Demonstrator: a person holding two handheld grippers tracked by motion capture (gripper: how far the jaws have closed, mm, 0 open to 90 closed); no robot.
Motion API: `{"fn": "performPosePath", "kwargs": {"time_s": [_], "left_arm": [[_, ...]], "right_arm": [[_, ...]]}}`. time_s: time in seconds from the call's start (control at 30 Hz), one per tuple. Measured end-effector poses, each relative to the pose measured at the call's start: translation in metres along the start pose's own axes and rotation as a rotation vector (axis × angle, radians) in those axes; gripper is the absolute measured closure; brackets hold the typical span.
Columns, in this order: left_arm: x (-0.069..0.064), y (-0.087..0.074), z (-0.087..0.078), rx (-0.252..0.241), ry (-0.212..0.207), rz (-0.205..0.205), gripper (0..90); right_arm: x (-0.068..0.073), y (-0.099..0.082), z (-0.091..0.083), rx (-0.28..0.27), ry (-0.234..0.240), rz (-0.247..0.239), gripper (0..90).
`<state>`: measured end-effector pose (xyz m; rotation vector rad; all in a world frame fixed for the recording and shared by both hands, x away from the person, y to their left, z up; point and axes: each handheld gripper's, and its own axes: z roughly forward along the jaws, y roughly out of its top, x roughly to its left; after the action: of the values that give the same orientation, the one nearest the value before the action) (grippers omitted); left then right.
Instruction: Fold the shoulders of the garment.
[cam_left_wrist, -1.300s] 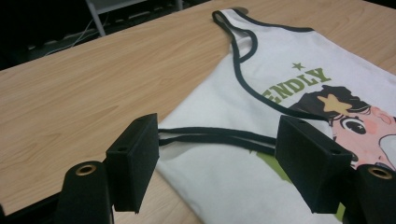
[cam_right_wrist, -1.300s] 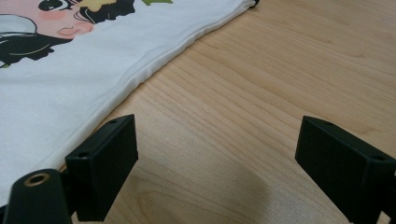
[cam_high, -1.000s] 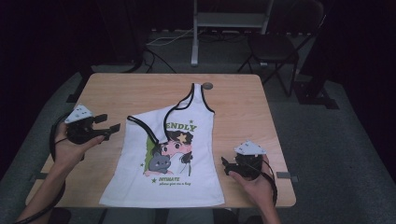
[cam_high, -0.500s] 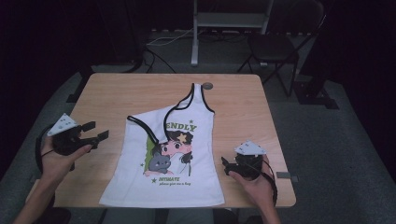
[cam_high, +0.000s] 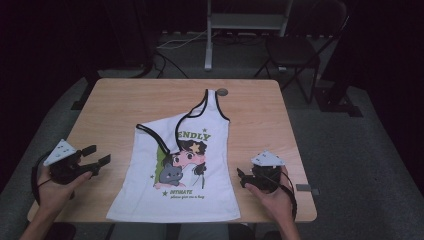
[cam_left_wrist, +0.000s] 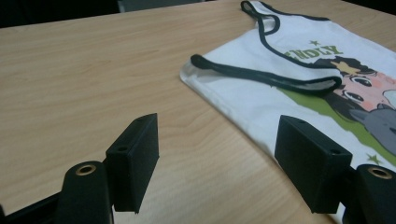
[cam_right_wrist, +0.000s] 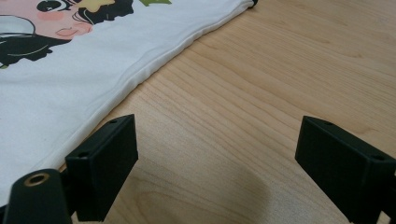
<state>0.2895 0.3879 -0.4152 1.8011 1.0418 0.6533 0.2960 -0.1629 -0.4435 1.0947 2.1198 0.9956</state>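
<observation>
A white tank top (cam_high: 187, 165) with black trim and a cartoon print lies flat in the middle of the wooden table (cam_high: 115, 105). Its left strap (cam_high: 159, 136) is folded across the chest; the other strap (cam_high: 212, 99) points to the far edge. My left gripper (cam_high: 98, 155) hovers low to the left of the top, open, pointing at it. In the left gripper view the gripper (cam_left_wrist: 219, 172) has bare wood between its jaws and the tank top (cam_left_wrist: 299, 60) ahead to the right. My right gripper (cam_high: 241, 178) sits open beside the top's right hem; the right gripper view shows the gripper (cam_right_wrist: 219, 172) over wood, with the tank top (cam_right_wrist: 70, 79) at its left.
A small grey disc (cam_high: 222, 92) sits near the table's far edge by the strap. Beyond the table stand a dark chair (cam_high: 300, 45) and a metal stand (cam_high: 247, 20), with cables on the floor. A small grey object (cam_high: 306, 189) lies off the table's right side.
My left gripper has drawn back toward the near left of the table and sunk lower, away from the top. The right gripper and the tank top have stayed put.
</observation>
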Motion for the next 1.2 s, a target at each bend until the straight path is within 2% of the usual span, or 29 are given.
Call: {"fn": "performPosePath", "kwargs": {"time_s": [0.13,0.43,0.57,0.73,0.8,0.87,0.9,1.03,1.2], "left_arm": [[0.001,-0.008,-0.003,-0.009,0.008,-0.02,30.2],[0.001,-0.019,-0.004,-0.008,0.037,-0.01,30.2],[0.002,-0.024,-0.003,-0.003,0.037,-0.019,30.2],[0.005,-0.026,-0.005,0.007,0.047,-0.019,30.2],[0.006,-0.026,-0.005,0.005,0.046,-0.026,30.2],[0.005,-0.026,-0.005,0.012,0.047,-0.013,30.2],[0.005,-0.026,-0.005,0.012,0.047,-0.013,30.2],[0.006,-0.026,-0.005,0.008,0.041,-0.028,30.2],[0.006,-0.026,-0.005,0.012,0.04,-0.027,30.2]], "right_arm": [[0.0,0.0,0.0,0.001,0.001,0.003,12.4],[0.0,0.0,0.0,0.001,0.0,0.004,12.4],[0.0,0.0,0.0,-0.001,0.005,0.004,12.4],[-0.003,0.004,-0.001,-0.025,0.004,0.012,12.4],[-0.006,0.012,-0.001,-0.044,0.0,0.012,12.4],[-0.011,0.023,0.0,-0.064,0.0,0.017,12.4],[-0.011,0.023,0.0,-0.064,0.0,0.017,12.4],[-0.029,0.065,0.016,-0.095,0.0,0.028,12.5],[-0.05,0.114,0.05,-0.064,0.01,0.011,12.5]]}}
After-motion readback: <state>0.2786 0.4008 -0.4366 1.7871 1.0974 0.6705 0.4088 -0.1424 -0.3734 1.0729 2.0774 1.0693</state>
